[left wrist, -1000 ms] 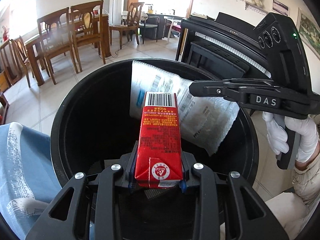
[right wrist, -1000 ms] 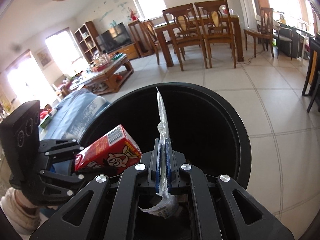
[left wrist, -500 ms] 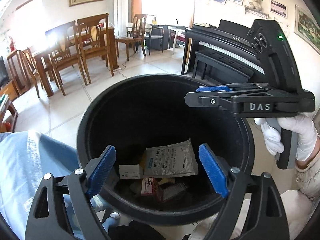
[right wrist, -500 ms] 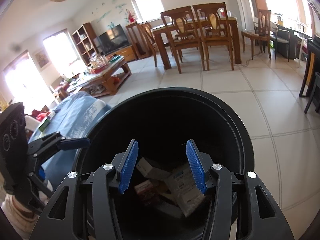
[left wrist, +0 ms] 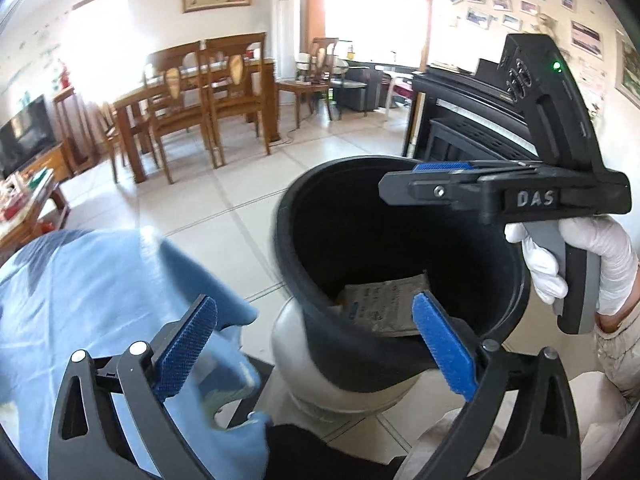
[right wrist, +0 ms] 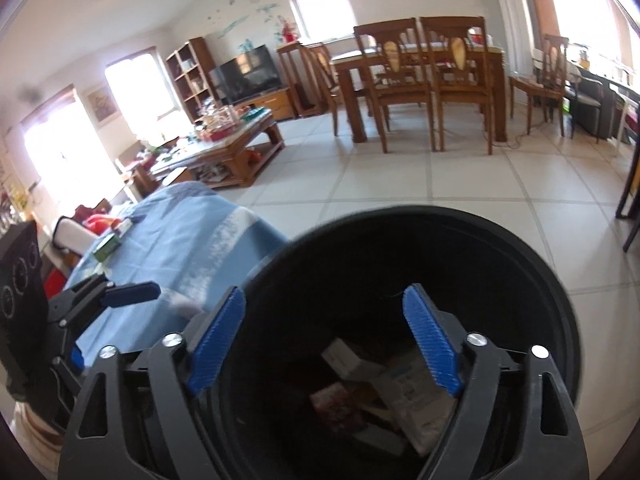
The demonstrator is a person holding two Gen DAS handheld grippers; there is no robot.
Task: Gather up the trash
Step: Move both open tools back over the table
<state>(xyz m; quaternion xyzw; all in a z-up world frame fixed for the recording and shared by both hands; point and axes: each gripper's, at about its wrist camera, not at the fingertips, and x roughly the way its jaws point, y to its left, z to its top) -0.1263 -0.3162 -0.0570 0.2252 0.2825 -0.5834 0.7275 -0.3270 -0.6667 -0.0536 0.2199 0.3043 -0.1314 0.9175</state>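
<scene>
Tilting down over bin (right wrist: 552,300), left claw (left wrist: 316,340) & right claw (right wrist: 332,336) opening wide (both empty).

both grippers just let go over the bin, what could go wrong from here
1. The left gripper, jaws opening and empty, straddles the black bin rim; a sideways swing might knock the bin.
2. The blue cloth hangs close beside the bin and could snag a finger.
3. The right gripper, also opening and empty, hangs close to the left one; they might collide.

Black bin (left wrist: 320,344), left tool (left wrist: 316,344) opening, empty
</scene>
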